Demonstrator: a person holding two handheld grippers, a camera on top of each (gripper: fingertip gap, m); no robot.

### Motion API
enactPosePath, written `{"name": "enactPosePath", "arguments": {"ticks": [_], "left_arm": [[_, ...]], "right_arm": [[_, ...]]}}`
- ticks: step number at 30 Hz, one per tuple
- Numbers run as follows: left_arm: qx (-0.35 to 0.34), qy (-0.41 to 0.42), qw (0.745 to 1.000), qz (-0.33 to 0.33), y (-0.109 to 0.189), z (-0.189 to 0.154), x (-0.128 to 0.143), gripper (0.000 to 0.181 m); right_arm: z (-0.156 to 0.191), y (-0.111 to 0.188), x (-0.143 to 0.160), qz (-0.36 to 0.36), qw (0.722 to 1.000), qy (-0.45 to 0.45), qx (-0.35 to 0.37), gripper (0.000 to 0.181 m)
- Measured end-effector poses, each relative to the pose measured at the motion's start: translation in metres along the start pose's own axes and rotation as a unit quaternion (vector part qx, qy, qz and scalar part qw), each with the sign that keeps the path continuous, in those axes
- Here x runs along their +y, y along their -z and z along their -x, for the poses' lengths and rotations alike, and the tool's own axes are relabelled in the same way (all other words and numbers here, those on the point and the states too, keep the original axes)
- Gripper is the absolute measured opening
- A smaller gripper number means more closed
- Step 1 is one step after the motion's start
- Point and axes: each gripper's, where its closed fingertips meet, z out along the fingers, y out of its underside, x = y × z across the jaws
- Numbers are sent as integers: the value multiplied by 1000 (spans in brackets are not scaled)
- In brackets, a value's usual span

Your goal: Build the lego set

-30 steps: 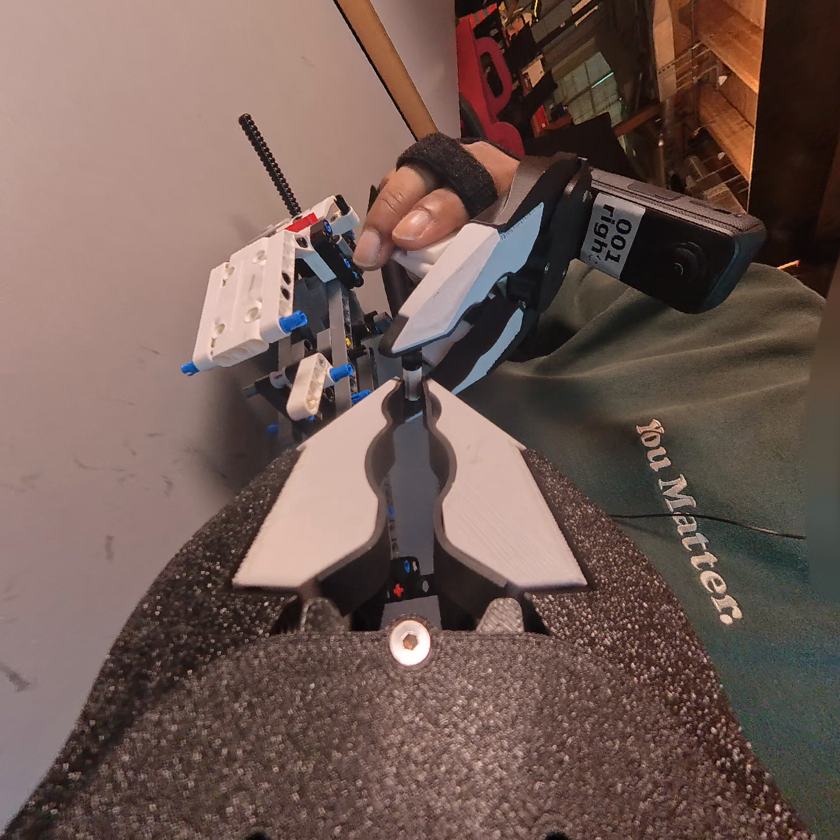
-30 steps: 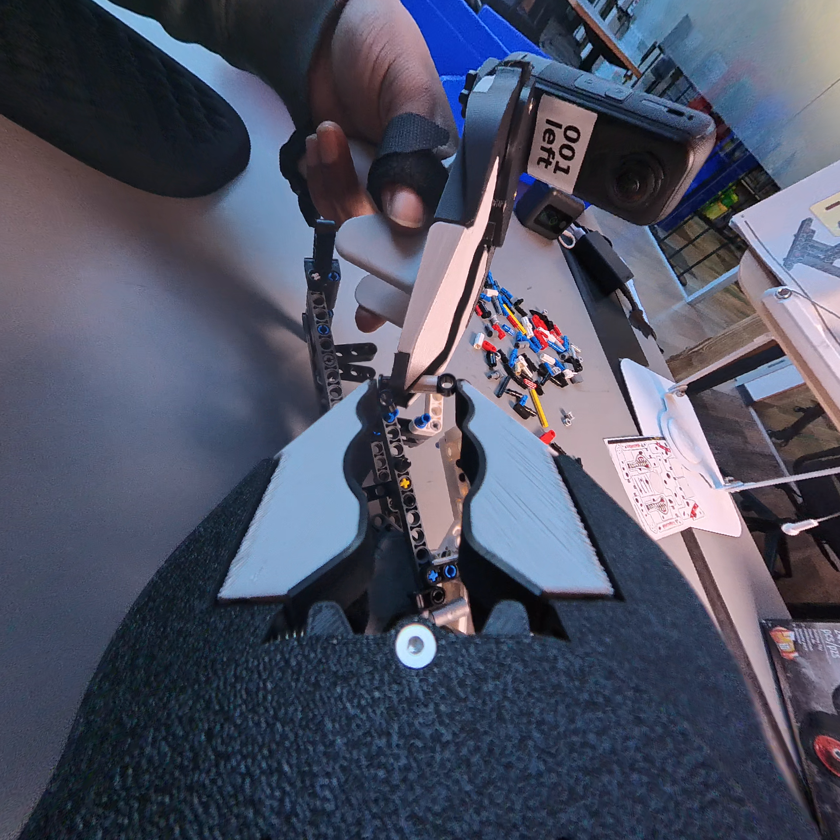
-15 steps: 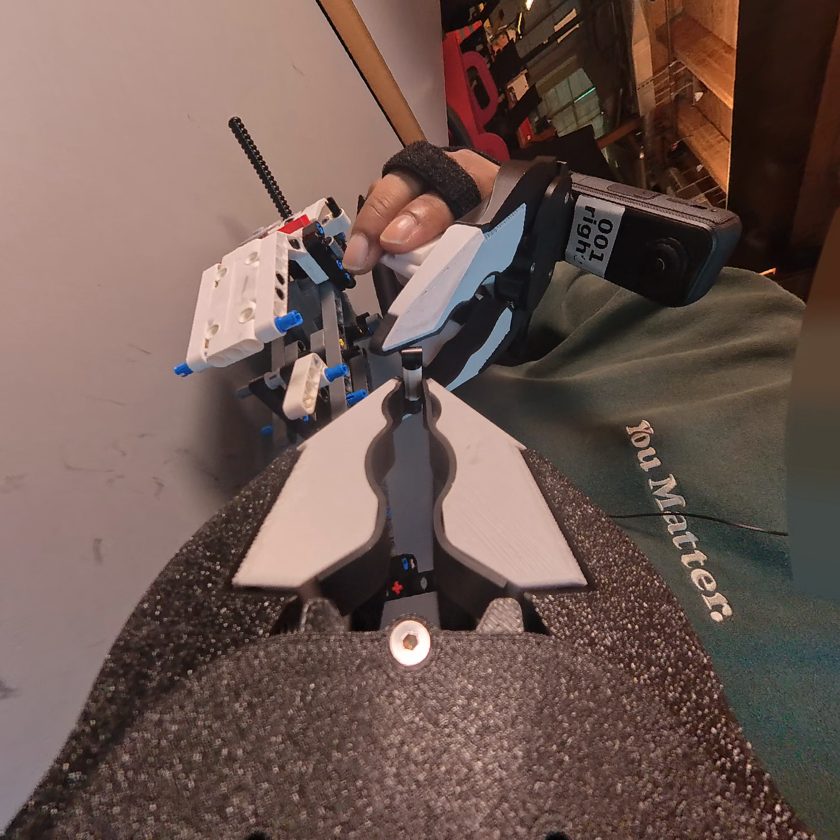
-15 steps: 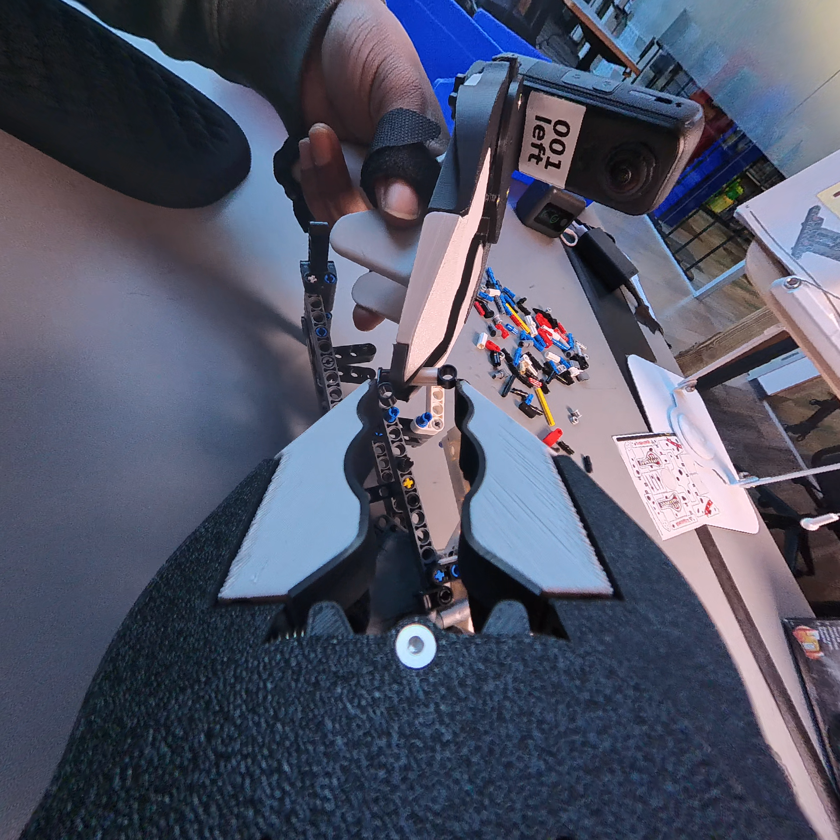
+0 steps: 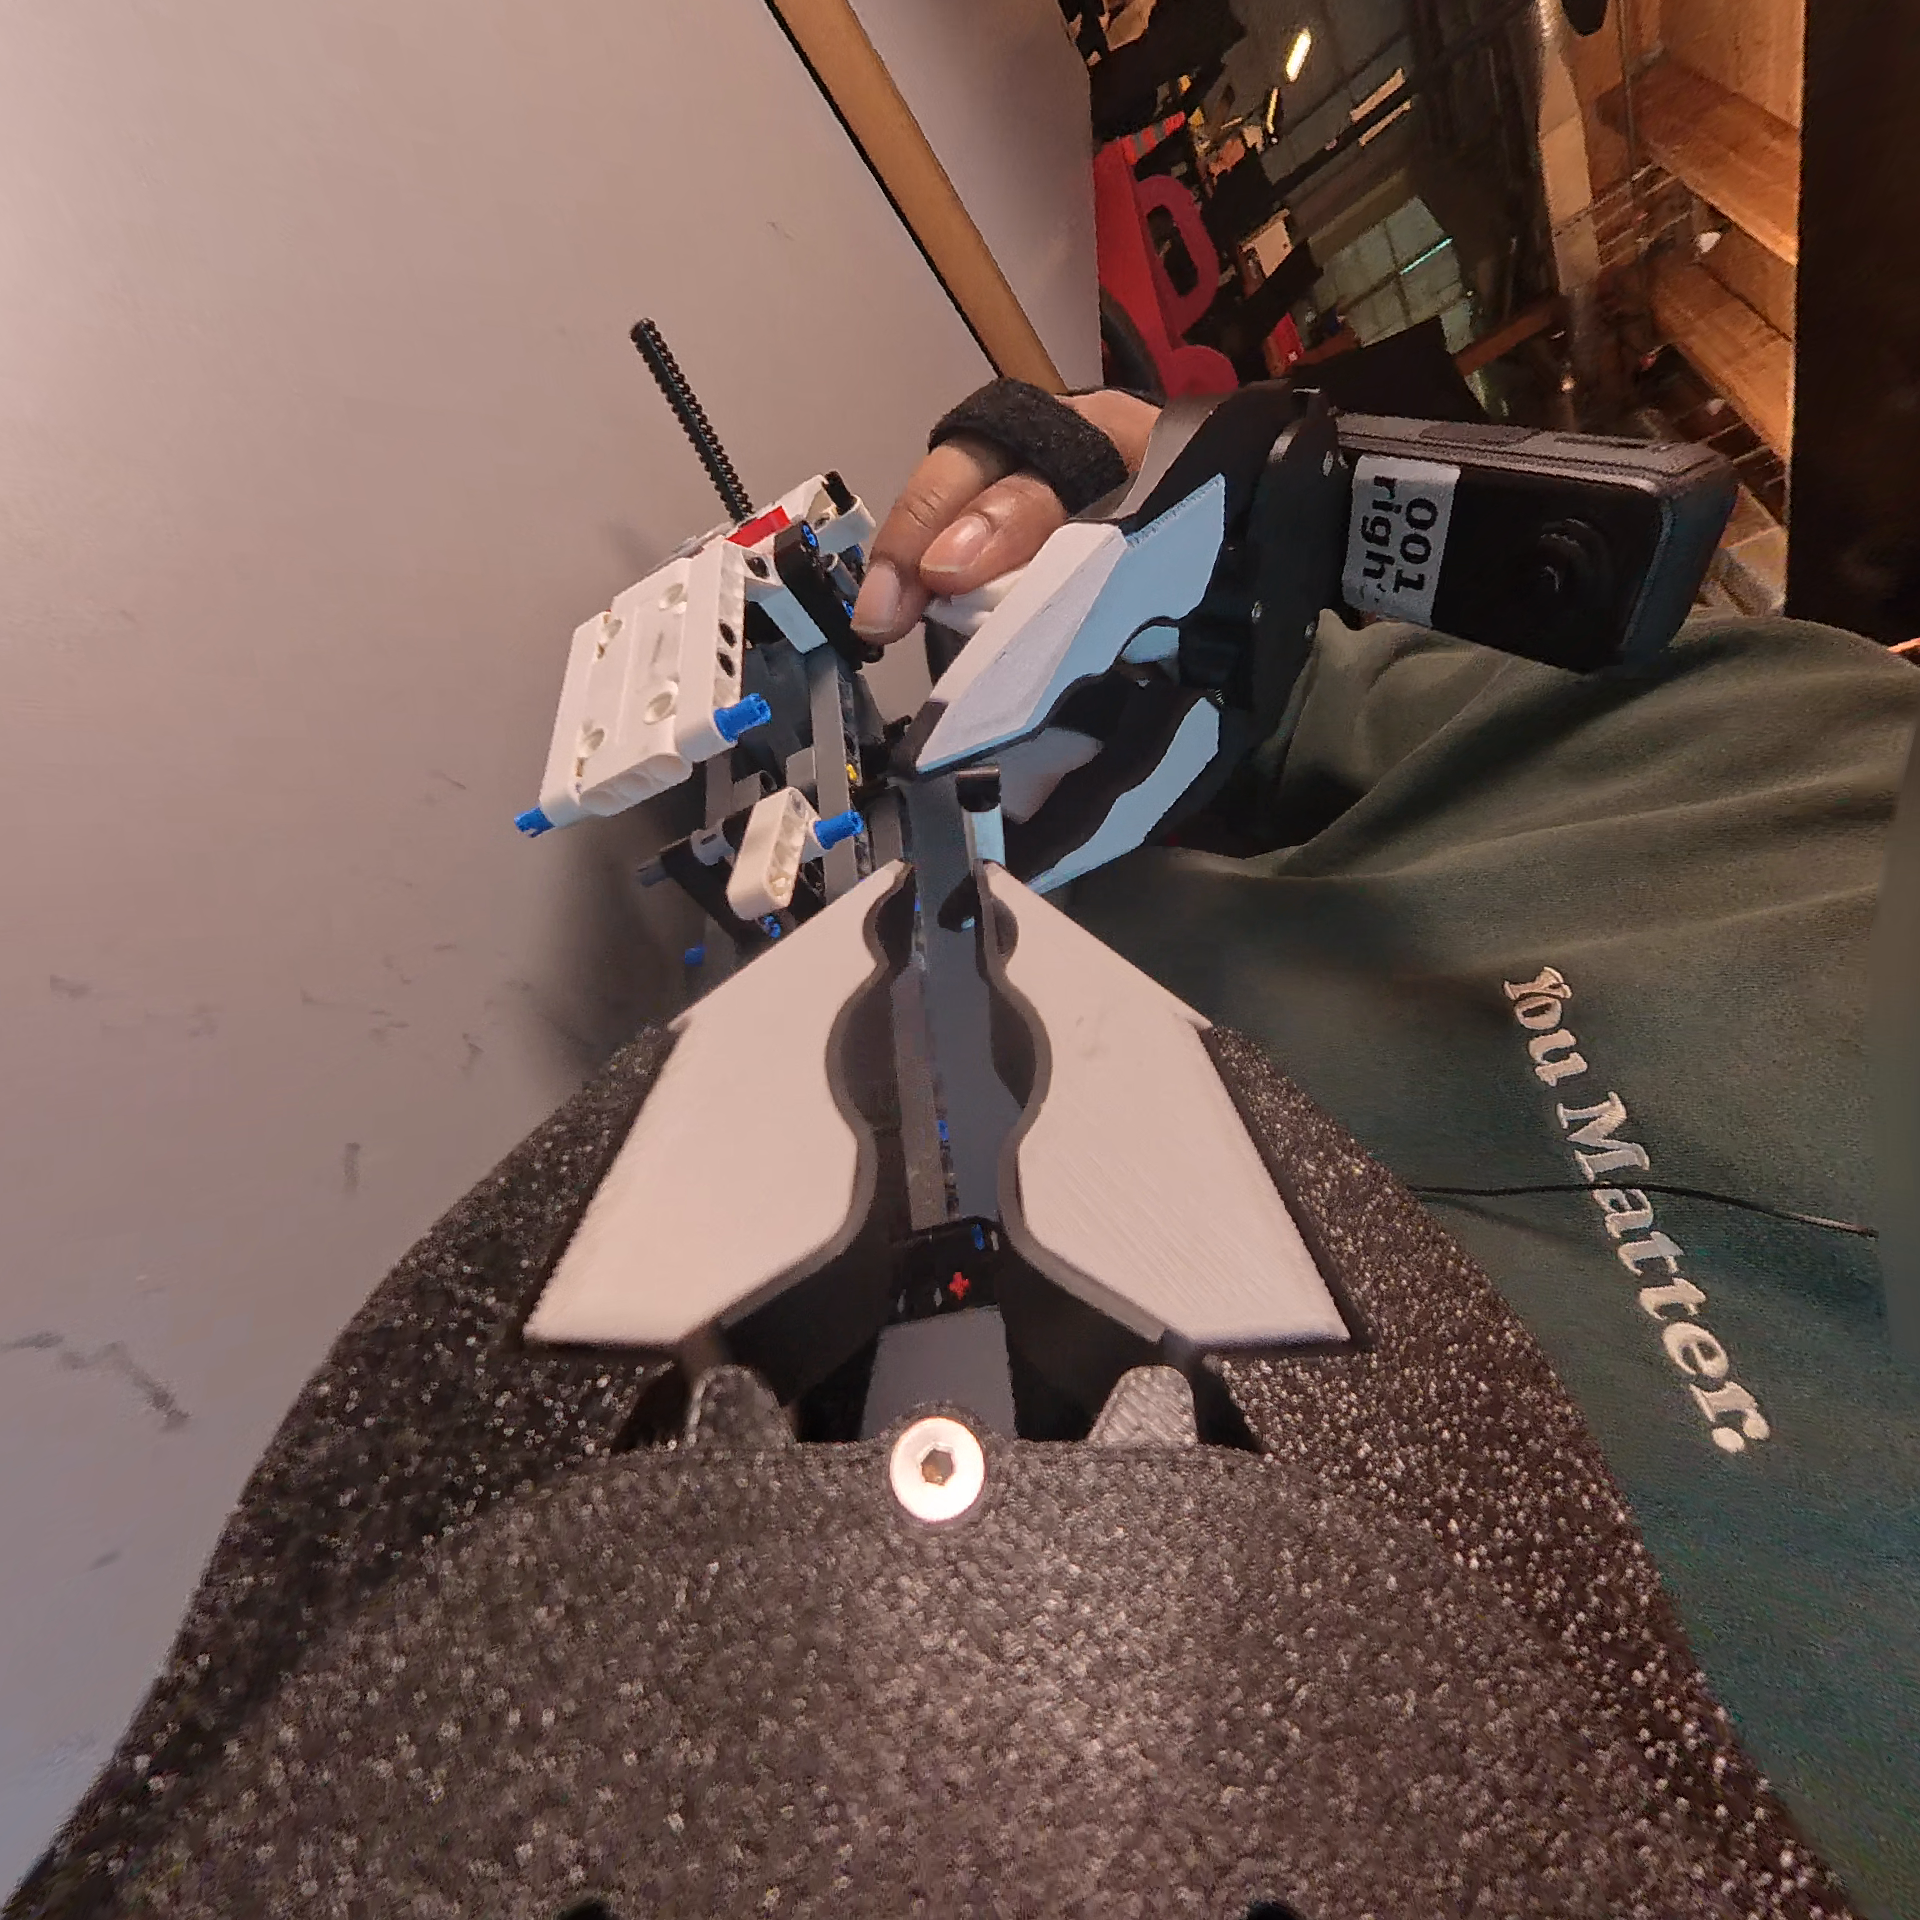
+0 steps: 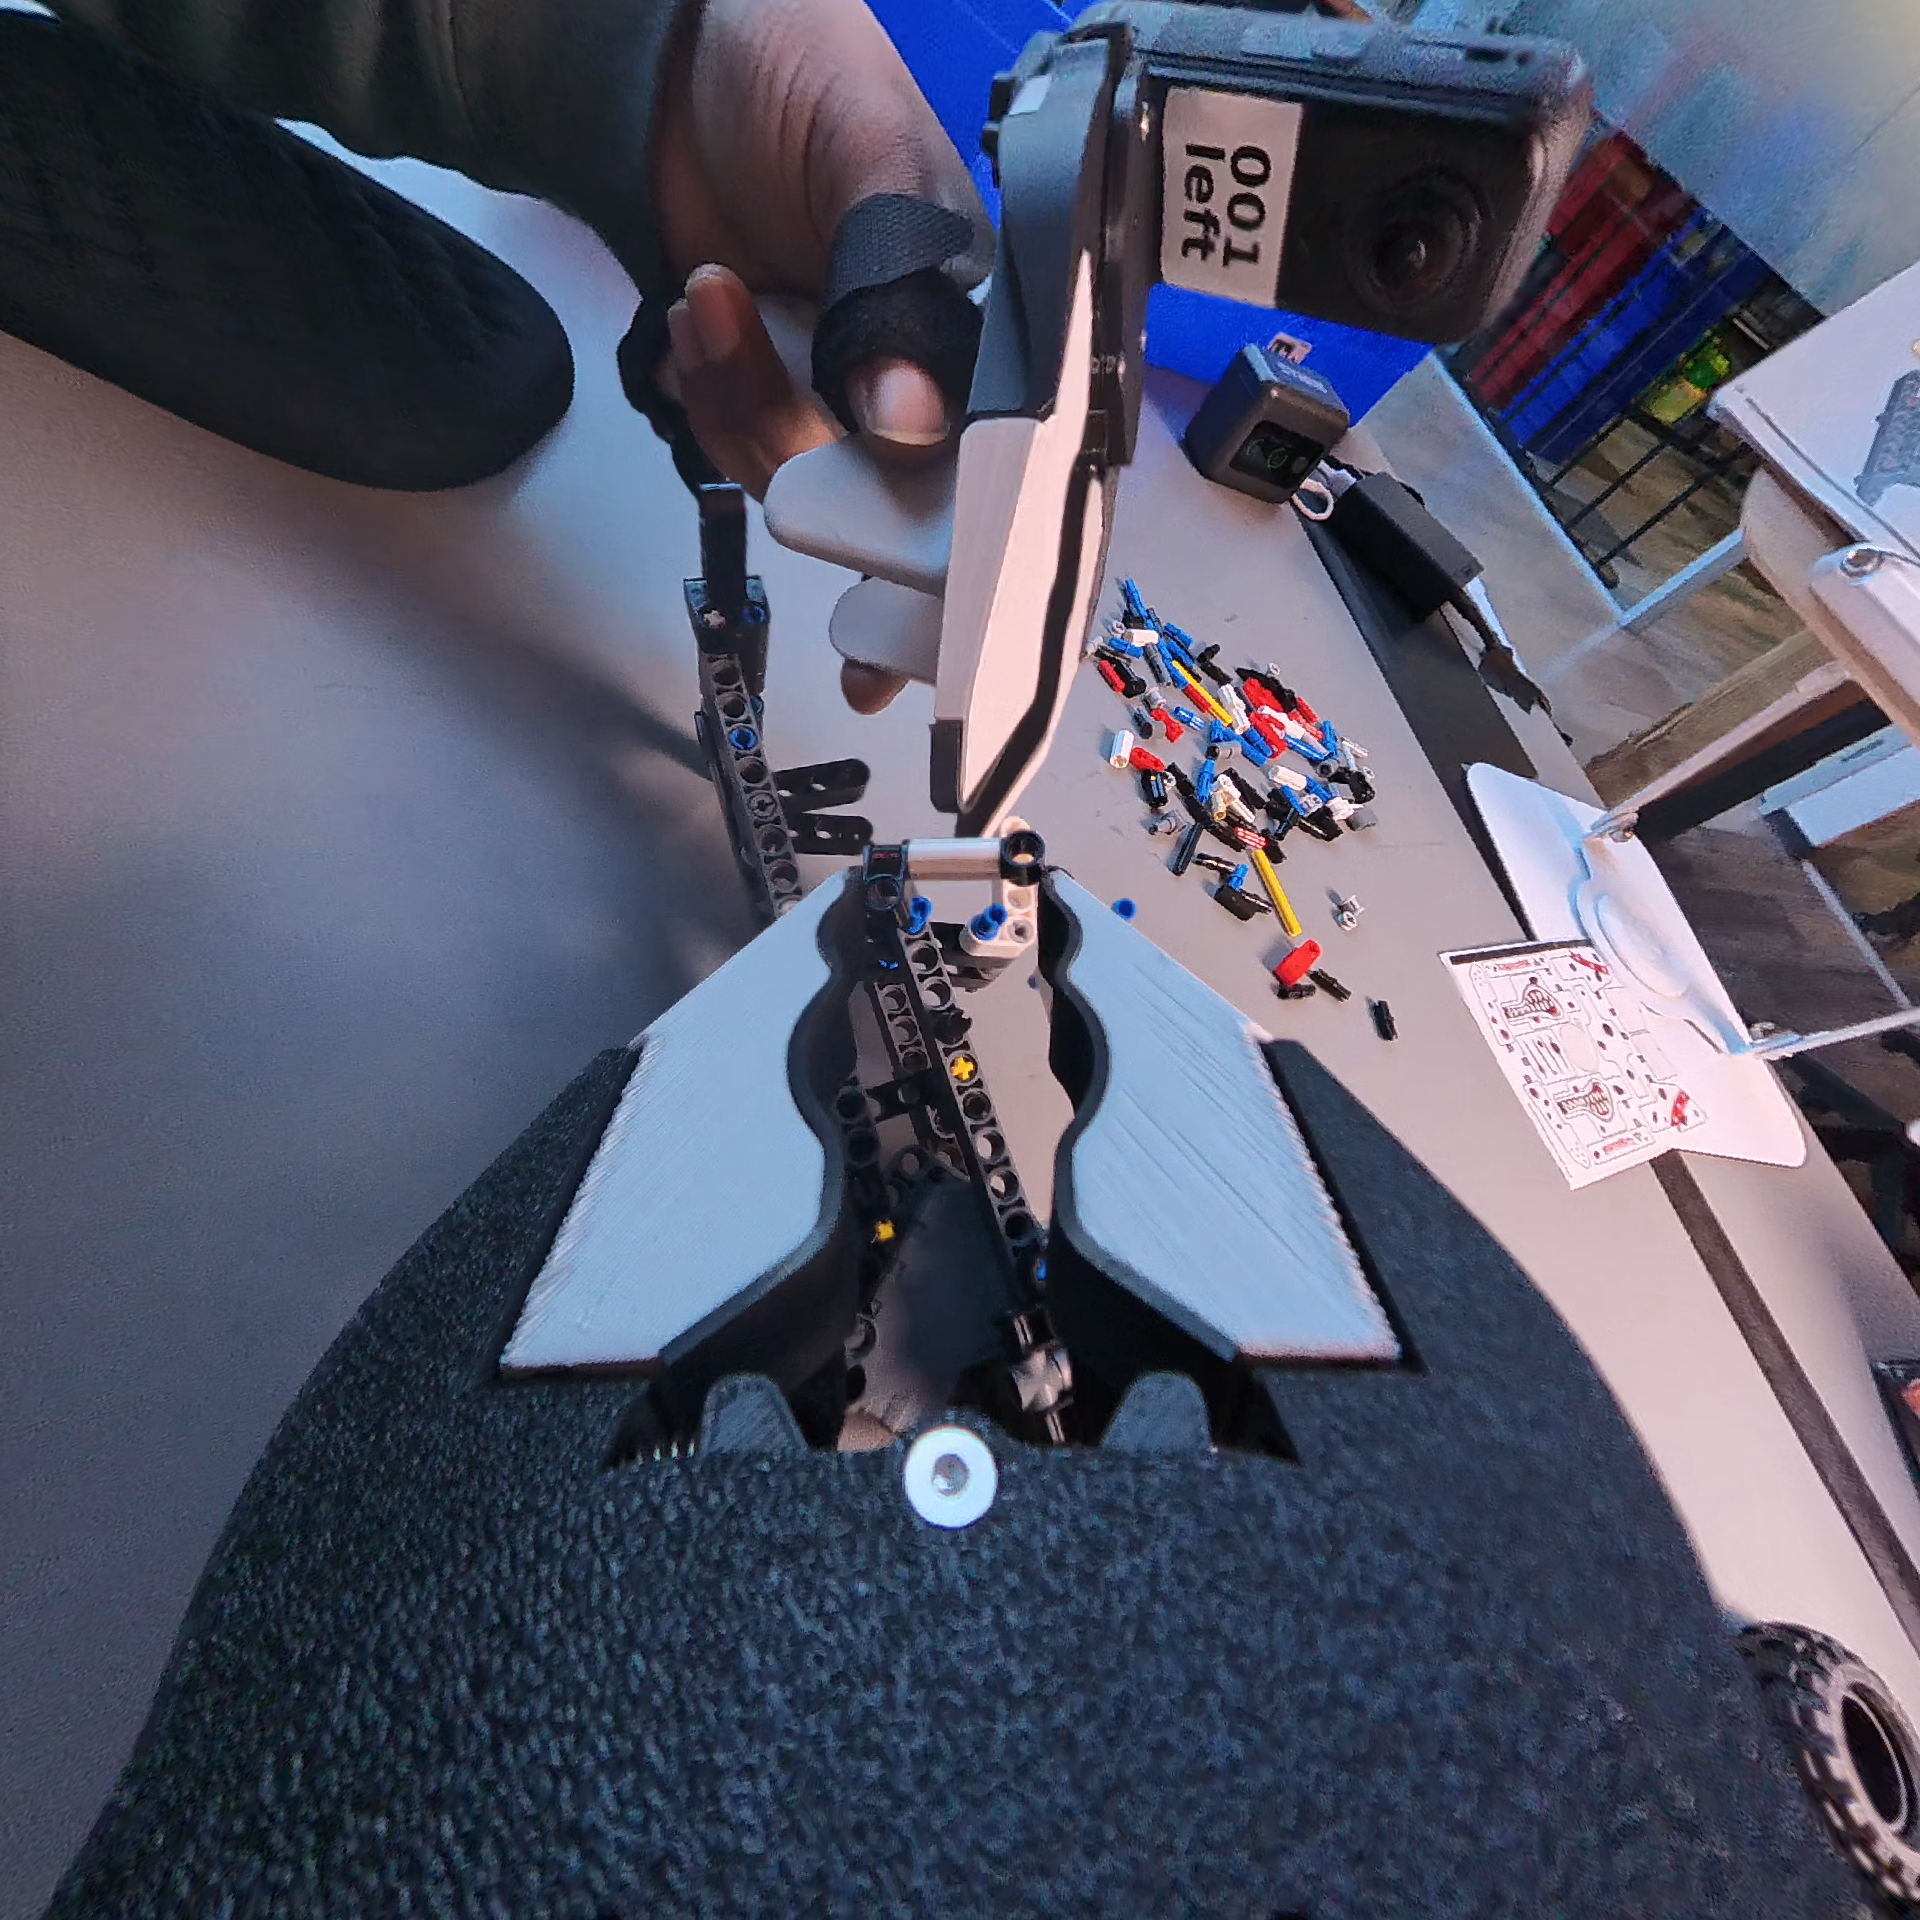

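Midair, both tongs clamp the half-built model (image 5: 665, 707), left tongs (image 5: 943, 883) on its dark beam, right tongs (image 6: 961, 894) on the frame, apparently seating a grey connector (image 6: 956, 860); next needs steady pressing.

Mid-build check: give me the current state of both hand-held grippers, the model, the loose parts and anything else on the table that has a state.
Left hand-held gripper: shut on the dark grey beam.
Right hand-held gripper: shut on the black-and-white Lego model.
Dark grey beam: pinched edge-on between the fingers.
Black-and-white Lego model: partly built, held off the table.
Pile of small loose Lego pieces: scattered, unused.
Sticker sheet: flat at the grey table edge.
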Motion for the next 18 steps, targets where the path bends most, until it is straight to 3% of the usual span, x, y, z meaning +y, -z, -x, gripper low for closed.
{"name": "enactPosePath", "arguments": {"ticks": [6, 11, 14, 15, 17, 18], "left_arm": [[-65, -47, 996, -35, 22, 19, -17, 16], [-86, -153, 984, -35, 21, 30, -27, 32], [-50, -202, 978, -10, 8, 22, -23, 59], [-45, -218, 975, 1, 4, 20, -20, 71], [-58, -264, 962, 30, -4, 20, -11, 88], [-65, -282, 956, 48, -8, 20, -5, 90]], "right_arm": [[-19, 4, 5, 5, 998, -67, -4, 32], [-27, -2, 10, 27, 996, -78, -22, 32], [-28, 0, 9, 31, 996, -84, -31, 30], [-32, 1, 9, 30, 996, -84, -21, 11], [-31, 2, 9, 33, 995, -94, -28, 11], [-30, 1, 11, 40, 994, -99, -35, 21]]}}
